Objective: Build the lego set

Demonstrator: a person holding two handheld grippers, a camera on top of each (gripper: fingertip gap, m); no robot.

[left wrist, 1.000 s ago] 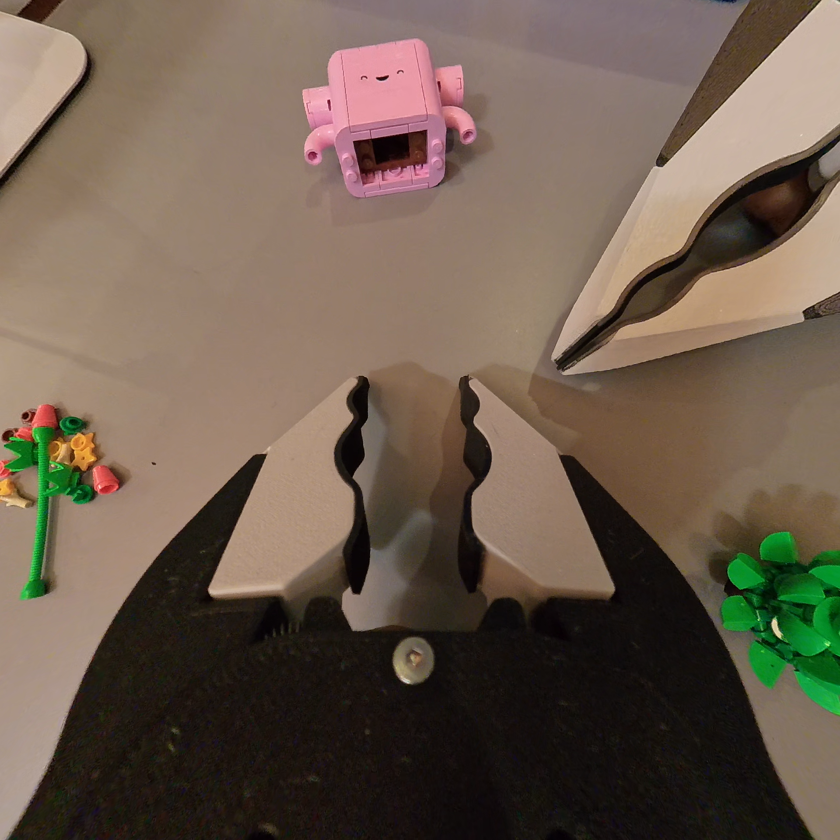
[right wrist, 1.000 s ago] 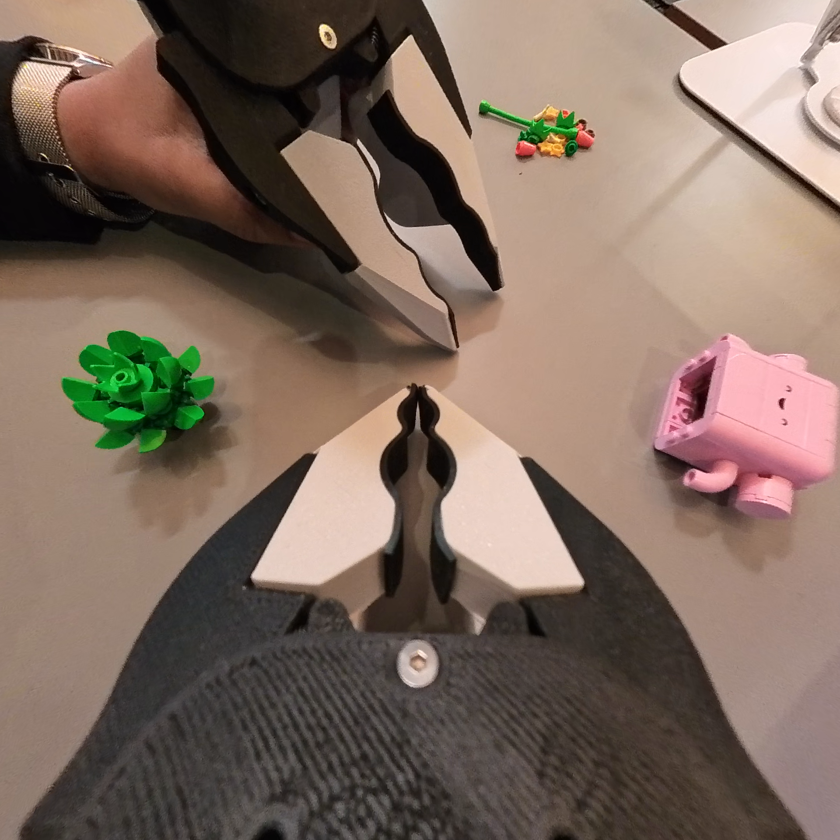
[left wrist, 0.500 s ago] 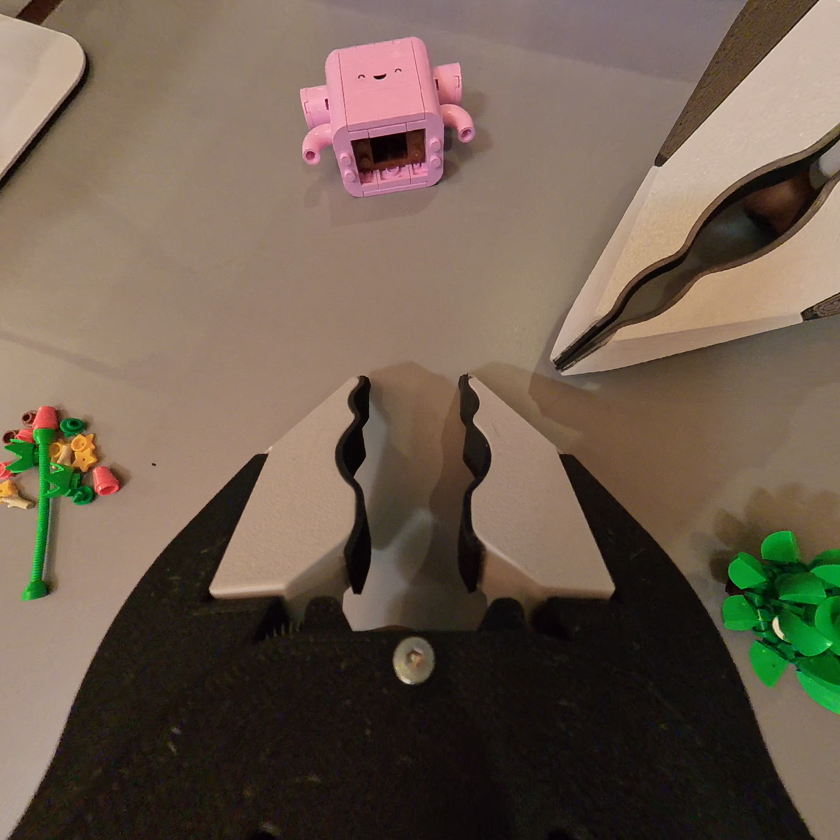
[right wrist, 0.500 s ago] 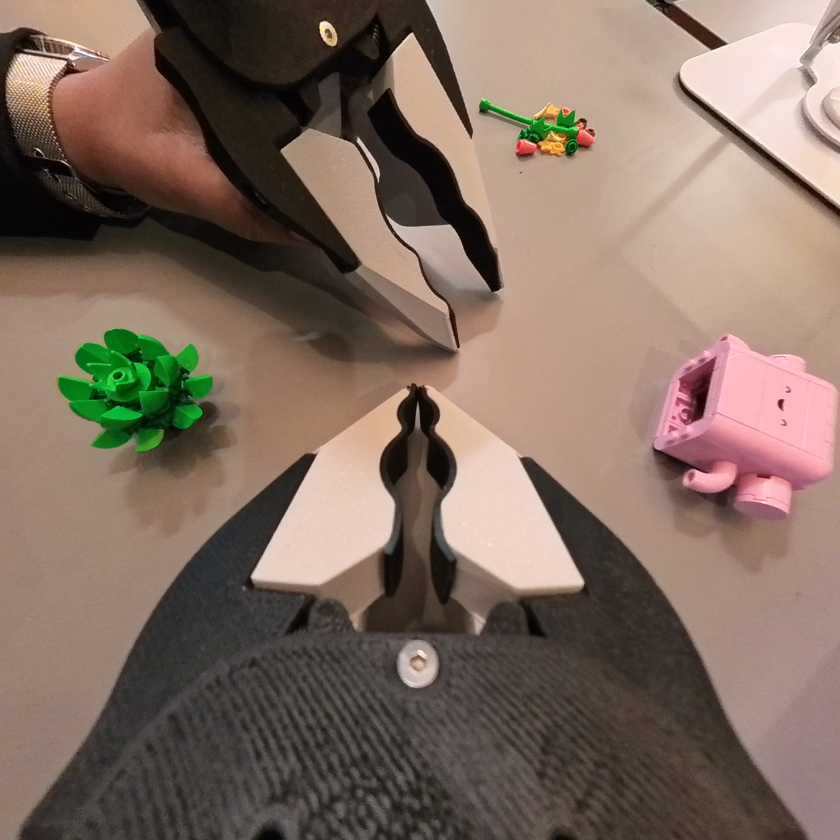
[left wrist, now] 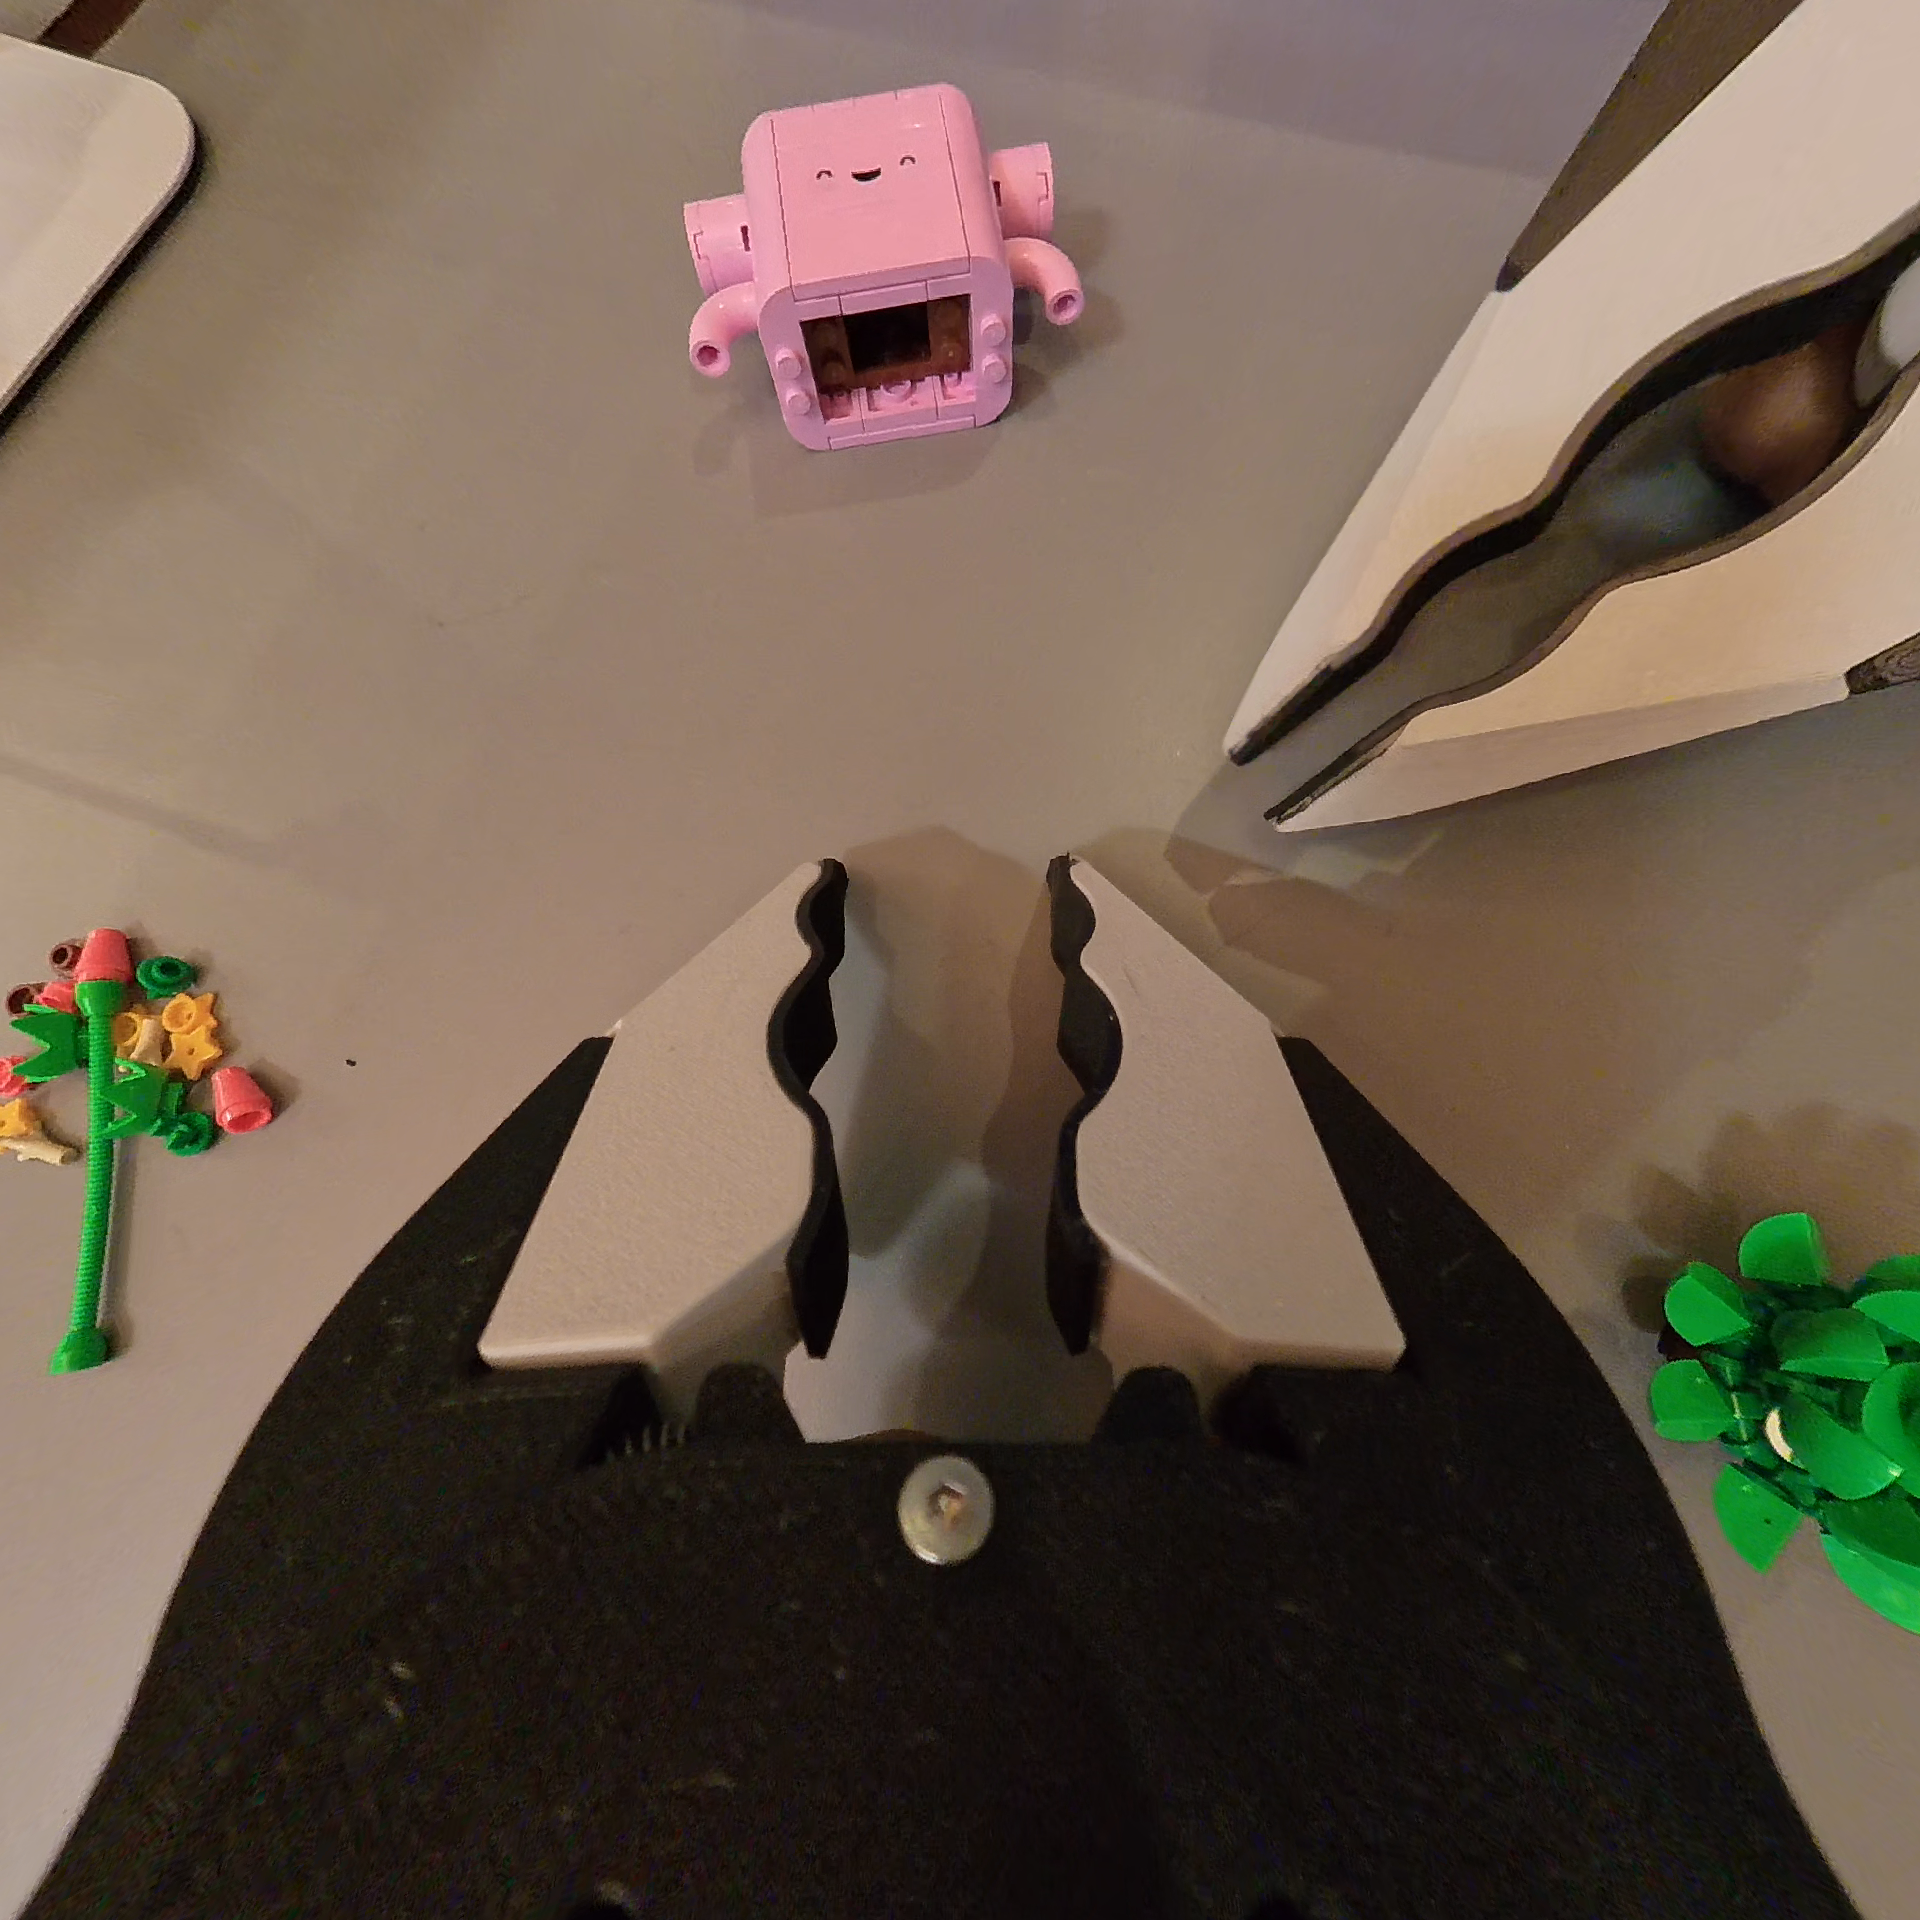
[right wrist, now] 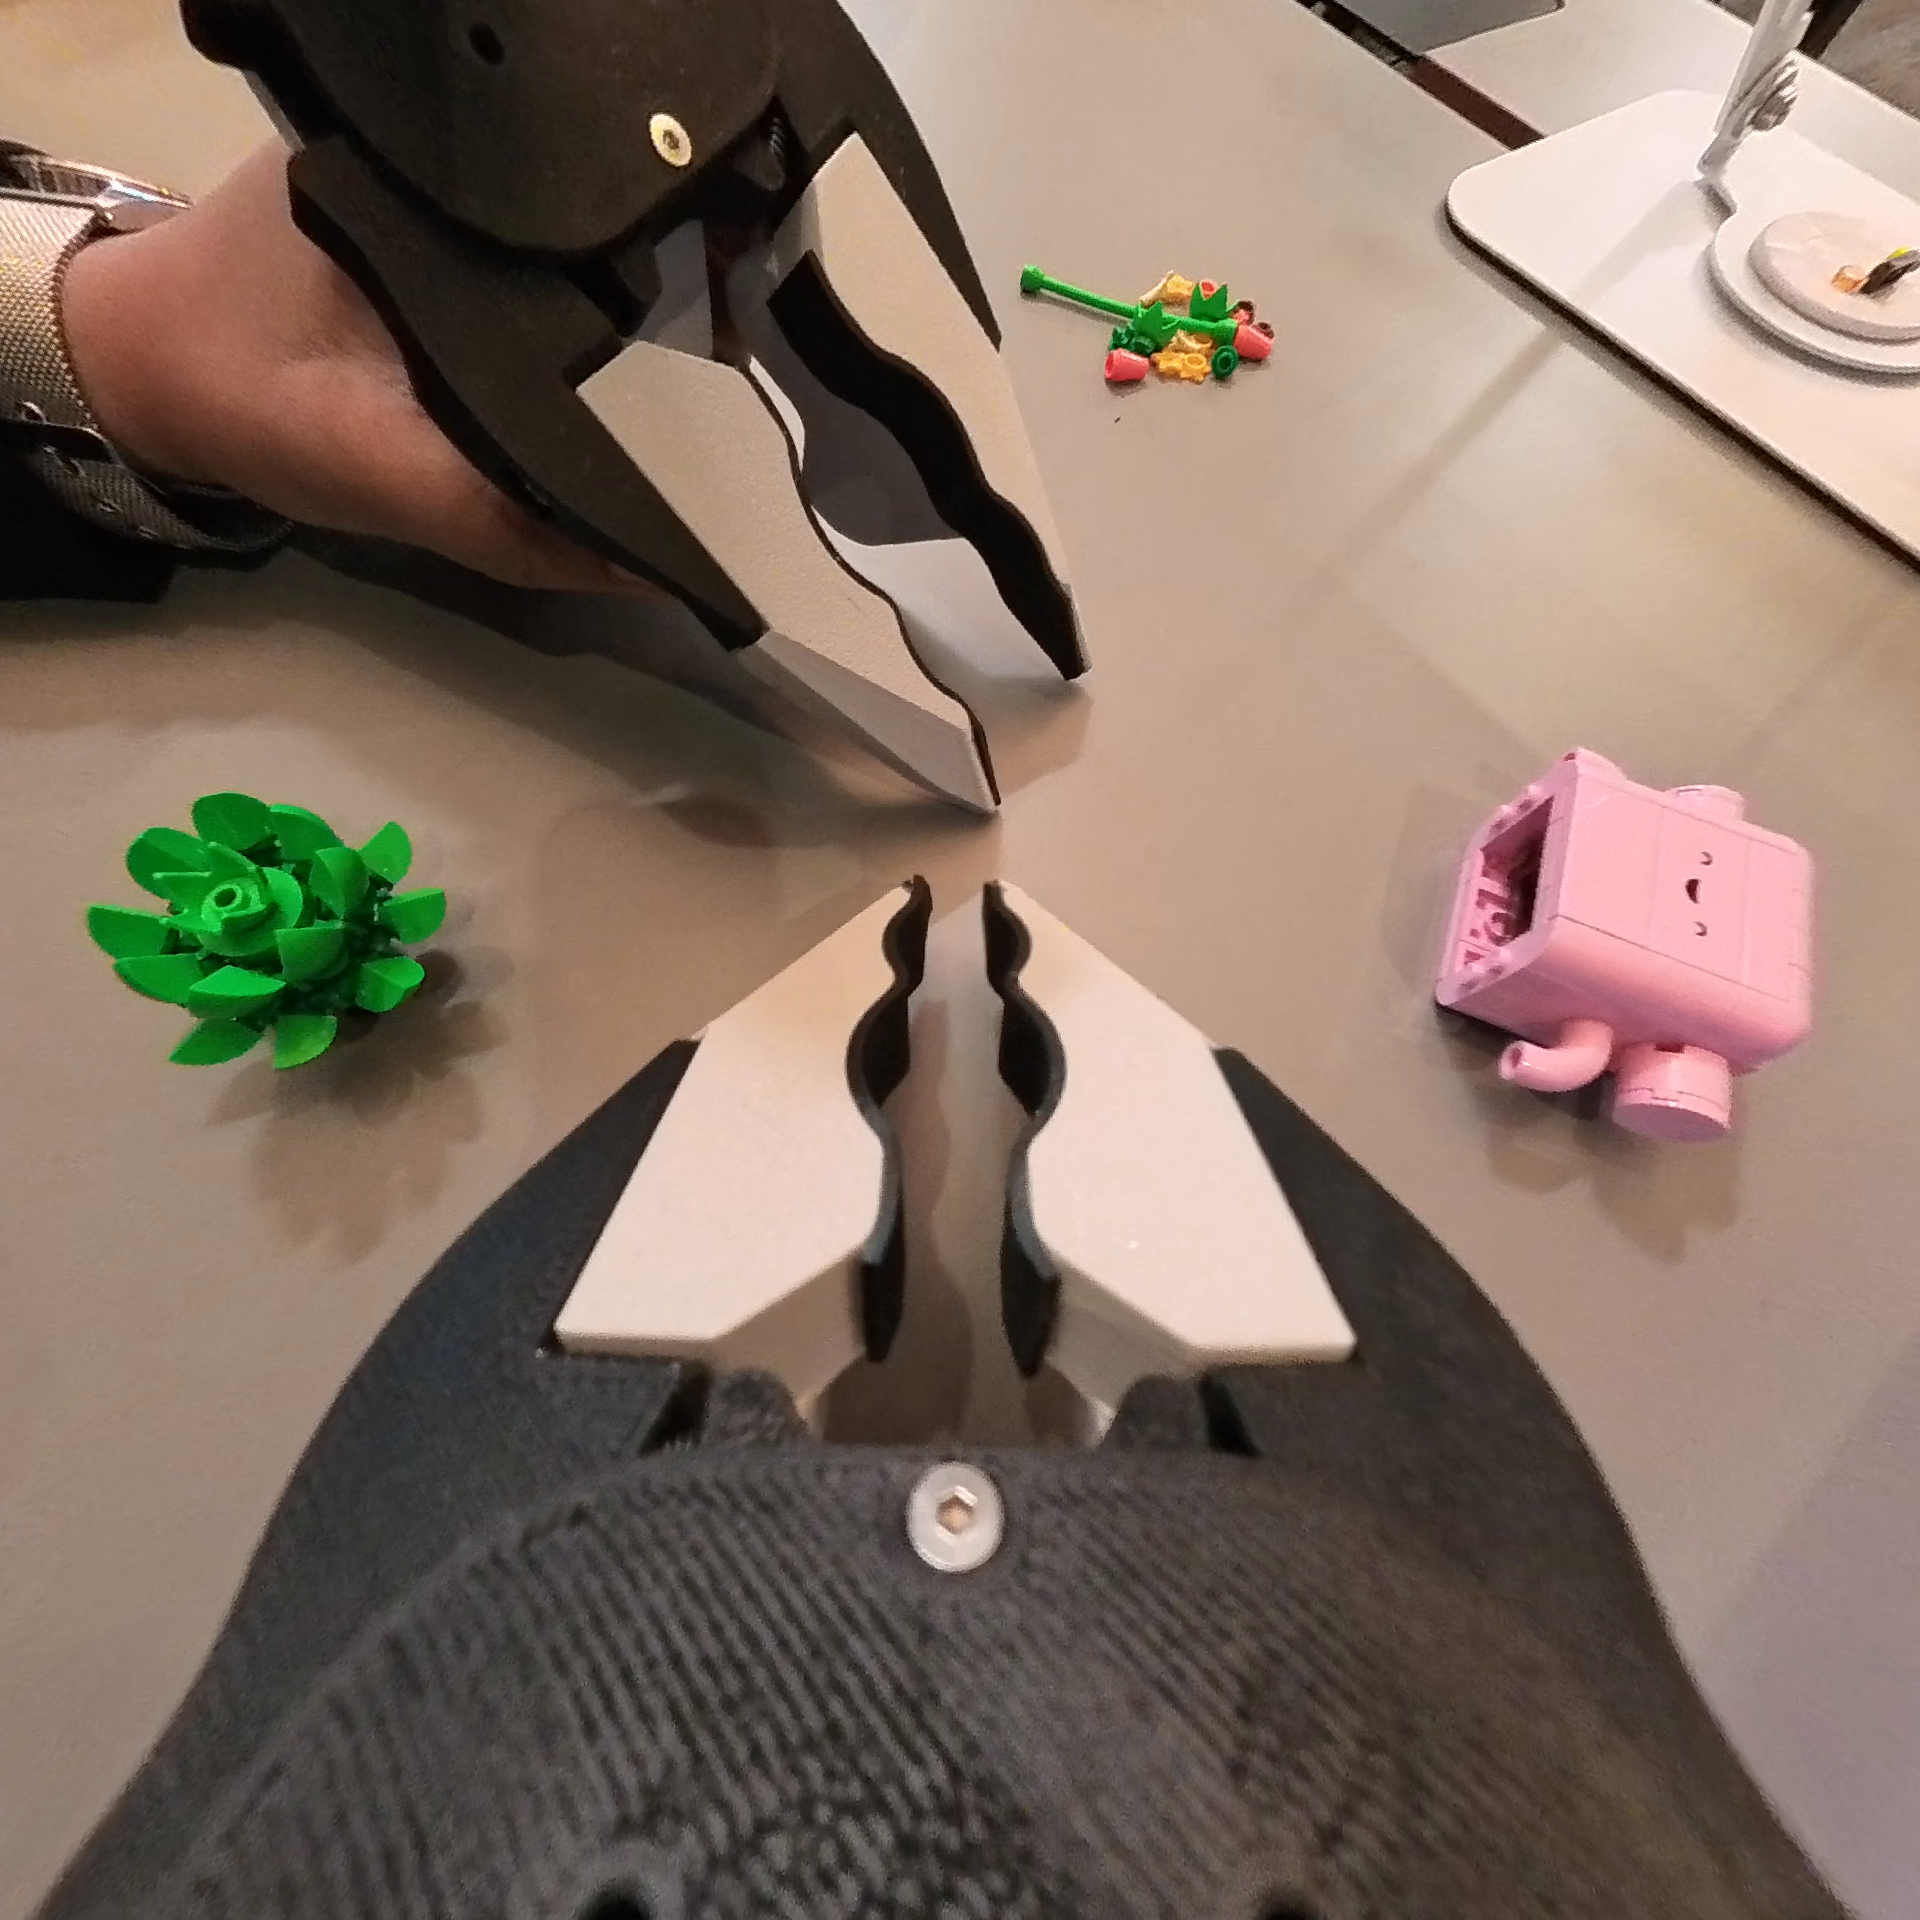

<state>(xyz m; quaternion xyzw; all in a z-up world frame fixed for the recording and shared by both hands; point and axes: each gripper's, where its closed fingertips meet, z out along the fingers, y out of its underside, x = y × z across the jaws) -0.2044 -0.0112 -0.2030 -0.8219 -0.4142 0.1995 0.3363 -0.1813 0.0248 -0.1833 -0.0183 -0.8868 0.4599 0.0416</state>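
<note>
We start with the grey table (right wrist: 1351, 582): nothing on it has moved over the last second. A pale tray (right wrist: 1621, 270) sits at the far corner, holding a small stand.

Left gripper (left wrist: 945, 873): fingers spread and empty, tips low over bare table, same as a second ago. The right wrist view shows a hand (right wrist: 260, 384) wrapped around it.

Right gripper (right wrist: 951, 888): this is the one change. Its fingertips were pressed together a second ago; now a narrow gap has opened between them. Nothing is held.

Pink lego pot (left wrist: 878, 270) with a smiling face lies on its side, open mouth toward the left gripper, well apart from both tools.

Green leaf rosette (right wrist: 270, 925) rests to the right gripper's left, near but not touching.

Smallest: a loose heap of flower parts (left wrist: 125, 1049), with a green stem, pink buds, yellow stars.

We judge that building has not begun: all pieces are separate. The parting fingers suggest we are readying for a first pick, likely the rosette or the pot.
</note>
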